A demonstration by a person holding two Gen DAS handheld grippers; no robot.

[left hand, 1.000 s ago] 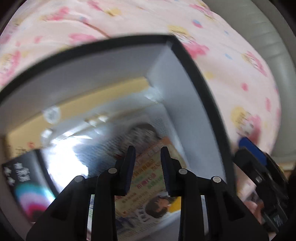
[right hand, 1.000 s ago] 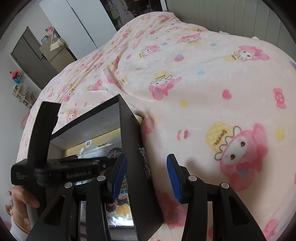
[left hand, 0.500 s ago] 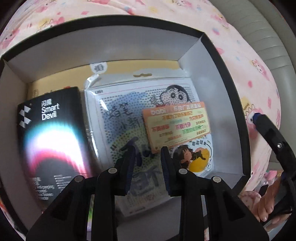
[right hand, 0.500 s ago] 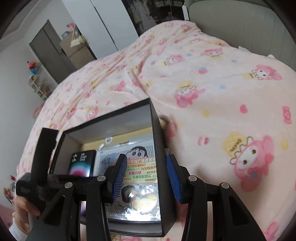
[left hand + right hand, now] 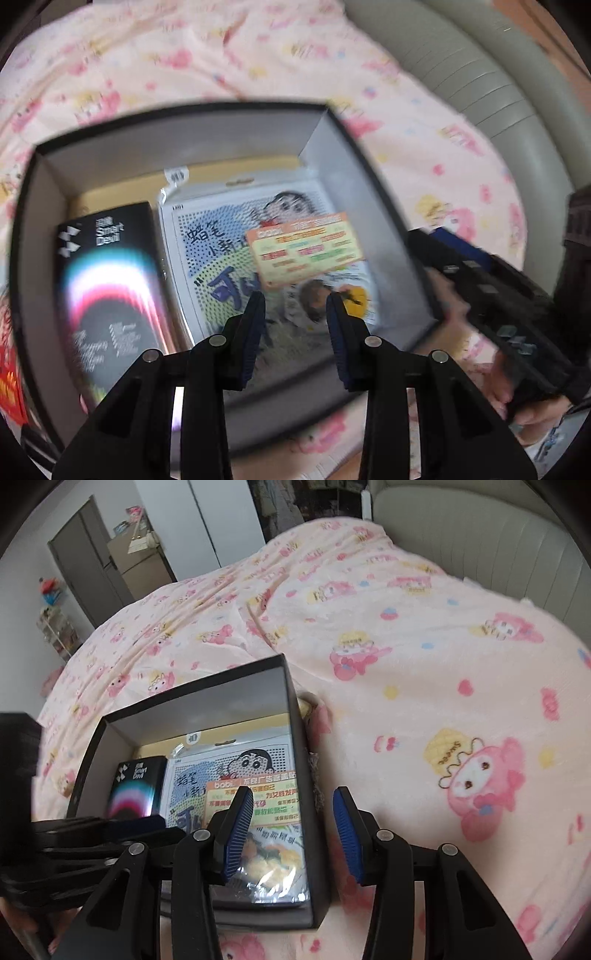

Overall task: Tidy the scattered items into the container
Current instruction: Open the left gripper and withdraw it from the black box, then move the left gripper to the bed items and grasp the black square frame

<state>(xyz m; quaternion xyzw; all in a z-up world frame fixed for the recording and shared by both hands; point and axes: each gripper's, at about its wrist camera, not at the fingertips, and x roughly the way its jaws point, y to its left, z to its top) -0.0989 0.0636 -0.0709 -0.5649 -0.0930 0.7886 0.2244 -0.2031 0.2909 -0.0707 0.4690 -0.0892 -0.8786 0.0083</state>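
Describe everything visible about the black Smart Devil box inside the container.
The black Smart Devil box is a slim, glossy rectangular carton with white lettering and a zigzag logo near its top, a glowing arc of teal, white and pink below, and small white print under that. It lies flat, face up, along the left side of the black container, right beside the clear-wrapped cartoon package. No gripper touches it.

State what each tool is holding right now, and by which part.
Nothing. The left tool is opening with nothing between its pads above the box; the right tool is open and bare.
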